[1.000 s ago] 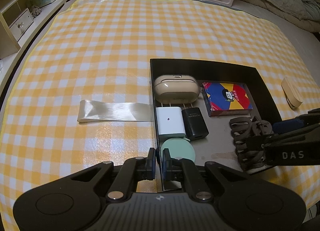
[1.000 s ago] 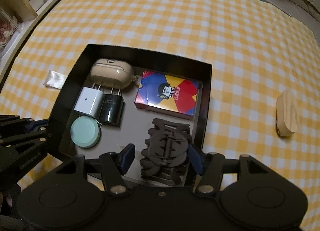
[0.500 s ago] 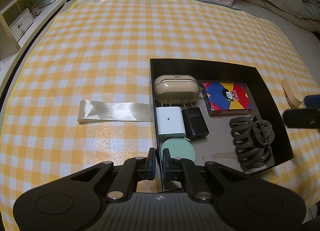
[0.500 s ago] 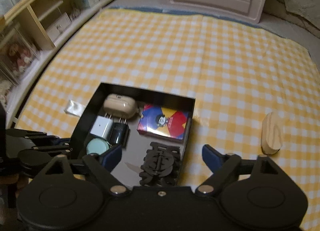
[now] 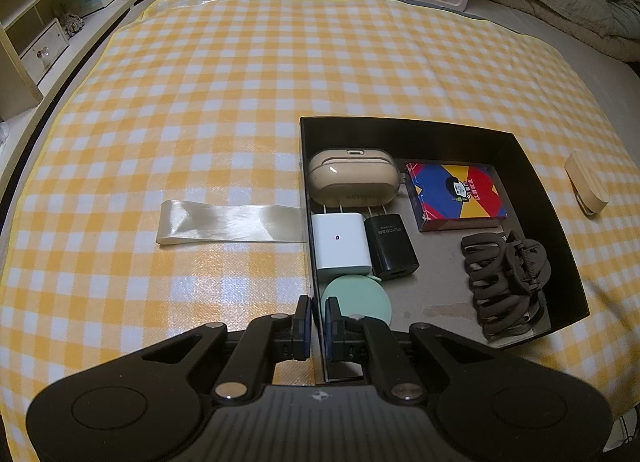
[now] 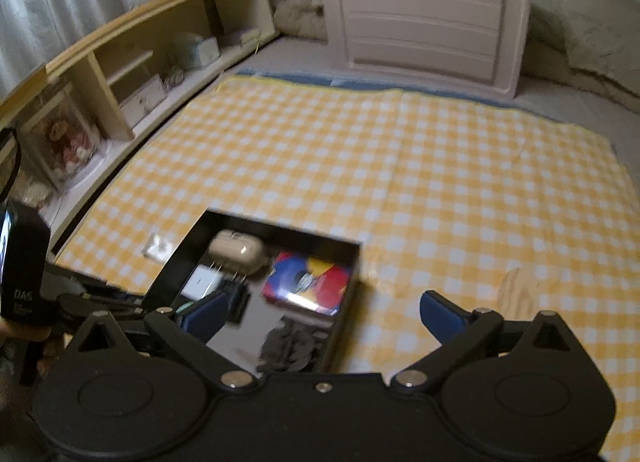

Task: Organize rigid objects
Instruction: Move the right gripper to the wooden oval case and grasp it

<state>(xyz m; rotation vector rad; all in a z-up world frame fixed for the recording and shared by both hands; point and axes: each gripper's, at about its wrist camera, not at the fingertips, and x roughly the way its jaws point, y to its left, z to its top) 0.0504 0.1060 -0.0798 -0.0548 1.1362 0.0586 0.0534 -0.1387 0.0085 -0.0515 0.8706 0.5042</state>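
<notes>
Black box (image 5: 532,181) on yellow checked cloth (image 5: 200,101) holds beige KINYO case (image 5: 352,181), black FLYCO charger (image 5: 390,248), white charger (image 5: 338,240), claw clip (image 5: 504,282). Left gripper (image 5: 318,320) pinches box's near-left wall; right gripper (image 6: 322,312) spread wide, empty.

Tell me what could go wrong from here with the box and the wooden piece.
The left gripper is shut on the wall of the black box; a tug might tilt it and slide the hair claw or card box. The wooden block lies outside, and the open right gripper view is blurred, so a reach could miss.
</notes>
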